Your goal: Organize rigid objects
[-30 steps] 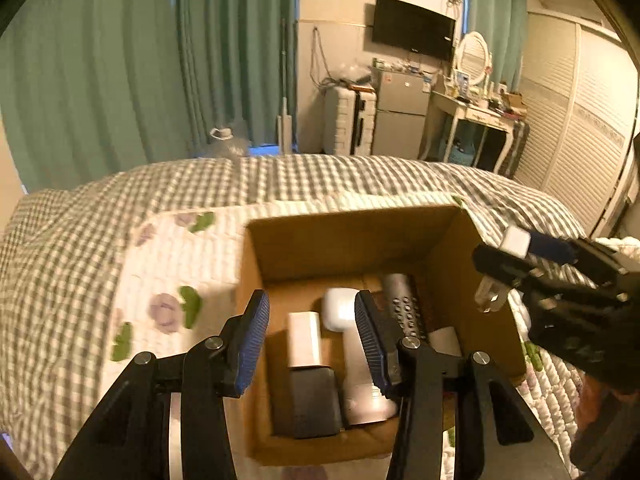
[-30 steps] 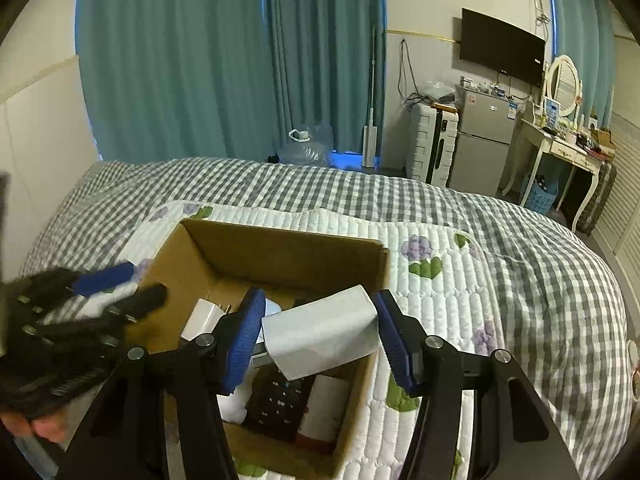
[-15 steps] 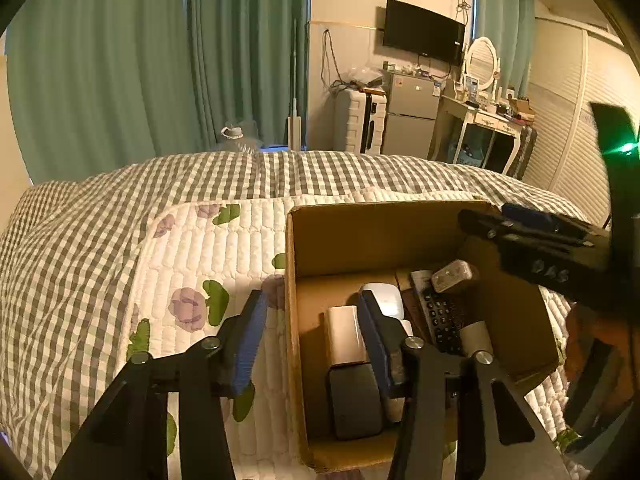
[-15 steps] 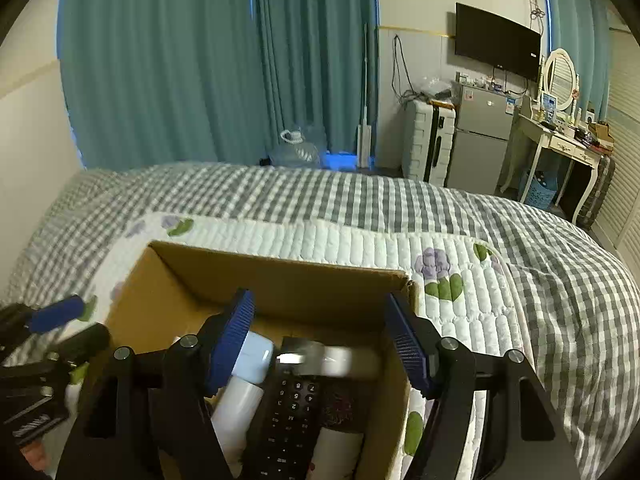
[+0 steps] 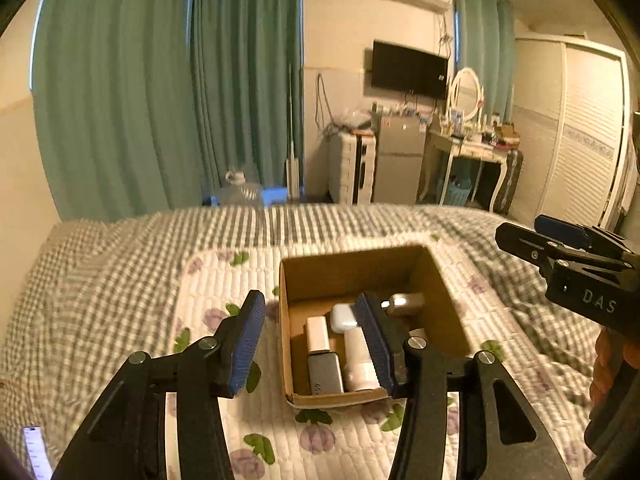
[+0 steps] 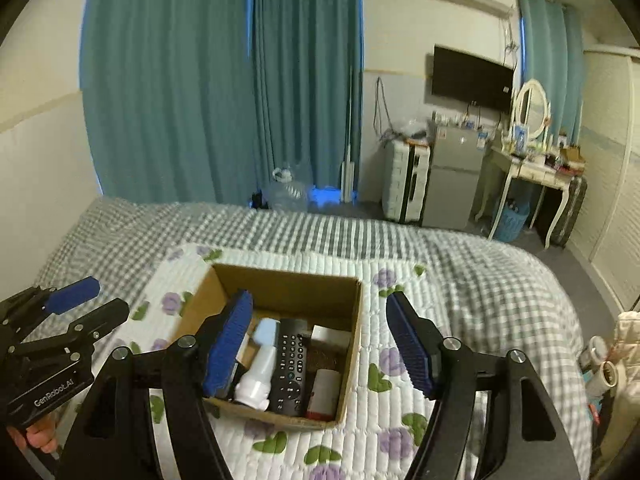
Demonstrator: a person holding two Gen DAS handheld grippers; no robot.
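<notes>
From the left wrist, the left claw (image 5: 316,340) hangs released above the bed (image 5: 120,280), its blue pads spread and nothing between them. The box (image 5: 352,268) sits open on the flowered quilt (image 5: 208,292), just past the claw toward 1 o'clock. Inside it a white block (image 5: 317,333) and a grey block (image 5: 325,372) lie end to end along the 9 o'clock wall, with a white bottle (image 5: 358,358) beside them, a pale blue case (image 5: 343,316) above that, and a silver piece (image 5: 404,303) toward the 1 o'clock corner, partly hidden by the claw's right finger. The right claw (image 5: 520,234) reaches in from 3 o'clock, held high beside the box and apart from it; only a side view shows here. From the right wrist, the right claw (image 6: 320,340) is spread wide and grips nothing, with the box (image 6: 356,340) framed between its fingers toward 12 o'clock. A black remote (image 6: 290,364) lies lengthwise in the middle of the box, the bottle (image 6: 258,376) touching it at 9 o'clock with the blue case (image 6: 267,330) at its far end. A red-and-white can (image 6: 324,394) lies at 3 o'clock of the remote, and a white box (image 6: 330,336) sits beyond it. The left claw (image 6: 108,300) shows at 9 o'clock, fingers parted, over the quilt (image 6: 400,420) and clear of the box.
</notes>
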